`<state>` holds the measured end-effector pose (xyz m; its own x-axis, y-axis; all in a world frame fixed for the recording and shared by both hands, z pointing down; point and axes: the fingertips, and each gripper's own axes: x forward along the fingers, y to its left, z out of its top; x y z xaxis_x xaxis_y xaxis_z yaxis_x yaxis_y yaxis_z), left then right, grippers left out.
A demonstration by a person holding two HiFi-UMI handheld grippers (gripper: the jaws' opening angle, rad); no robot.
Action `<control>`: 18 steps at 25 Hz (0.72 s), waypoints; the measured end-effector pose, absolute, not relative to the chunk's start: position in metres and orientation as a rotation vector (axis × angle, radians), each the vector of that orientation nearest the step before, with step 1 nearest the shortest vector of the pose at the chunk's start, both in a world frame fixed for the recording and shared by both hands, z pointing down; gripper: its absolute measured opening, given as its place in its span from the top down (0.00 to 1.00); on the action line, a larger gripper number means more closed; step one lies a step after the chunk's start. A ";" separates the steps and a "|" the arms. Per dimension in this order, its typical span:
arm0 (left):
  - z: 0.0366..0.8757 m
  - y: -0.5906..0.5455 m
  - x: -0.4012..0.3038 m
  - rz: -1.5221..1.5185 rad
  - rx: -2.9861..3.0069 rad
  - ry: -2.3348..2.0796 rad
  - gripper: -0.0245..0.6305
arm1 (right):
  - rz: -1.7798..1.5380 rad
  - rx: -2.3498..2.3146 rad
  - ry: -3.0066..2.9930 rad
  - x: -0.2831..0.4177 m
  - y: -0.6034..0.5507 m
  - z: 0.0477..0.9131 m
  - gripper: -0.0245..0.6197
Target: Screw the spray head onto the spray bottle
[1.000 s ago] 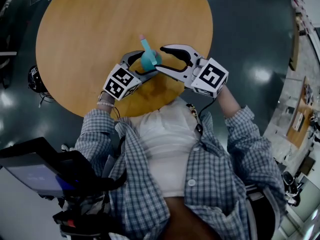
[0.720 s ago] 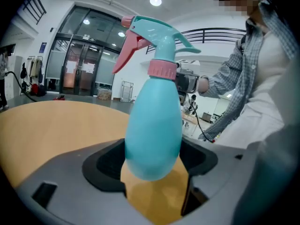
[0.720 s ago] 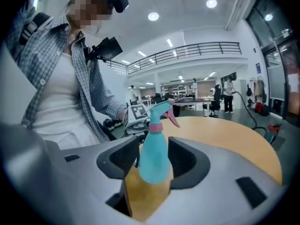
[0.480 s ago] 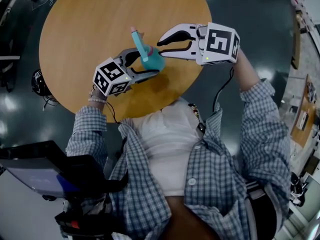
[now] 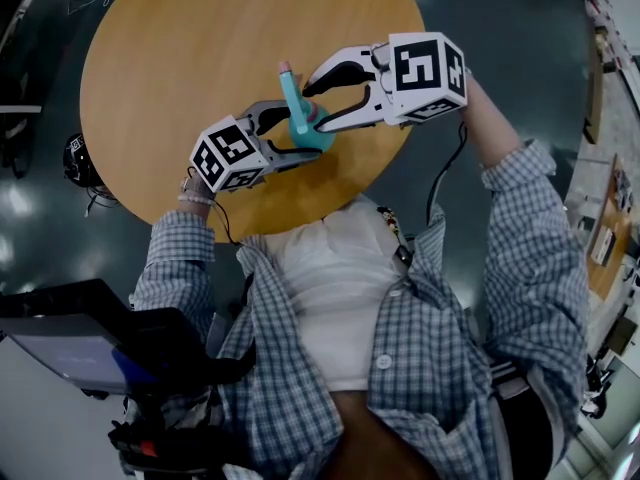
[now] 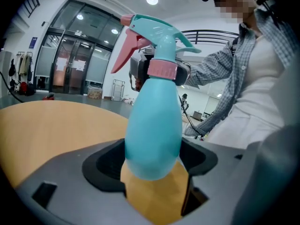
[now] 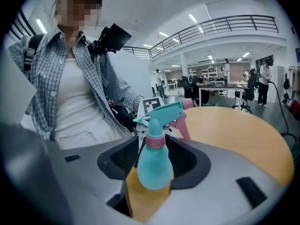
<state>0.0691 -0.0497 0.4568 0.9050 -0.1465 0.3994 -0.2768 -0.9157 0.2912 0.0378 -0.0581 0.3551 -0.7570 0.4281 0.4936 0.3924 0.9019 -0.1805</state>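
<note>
Your left tongs (image 5: pixel 298 133) are pinching the probably light, slick spray bottle (image 6: pixel 152 135) while your right tongs (image 5: pixel 314 104), just opening, are straddling its ribbed collar (image 6: pixel 162 69).

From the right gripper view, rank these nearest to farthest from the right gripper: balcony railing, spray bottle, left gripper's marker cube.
1. spray bottle, centre, between the jaws of the right gripper, which have just been opening.
2. left gripper's marker cube, just behind the bottle.
3. balcony railing, upper right, far across the hall.
</note>
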 end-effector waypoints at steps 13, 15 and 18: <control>0.463 -0.058 0.071 0.502 2.689 -0.456 0.41 | 0.059 -0.352 -2.796 0.033 -0.068 0.347 0.78; 0.465 -0.062 0.067 0.473 2.670 -0.529 0.41 | 0.063 -0.187 -2.882 0.032 -0.072 0.348 0.78; 0.467 -0.071 0.061 0.427 2.629 -0.658 0.41 | 0.050 0.134 -2.980 0.031 -0.084 0.349 0.78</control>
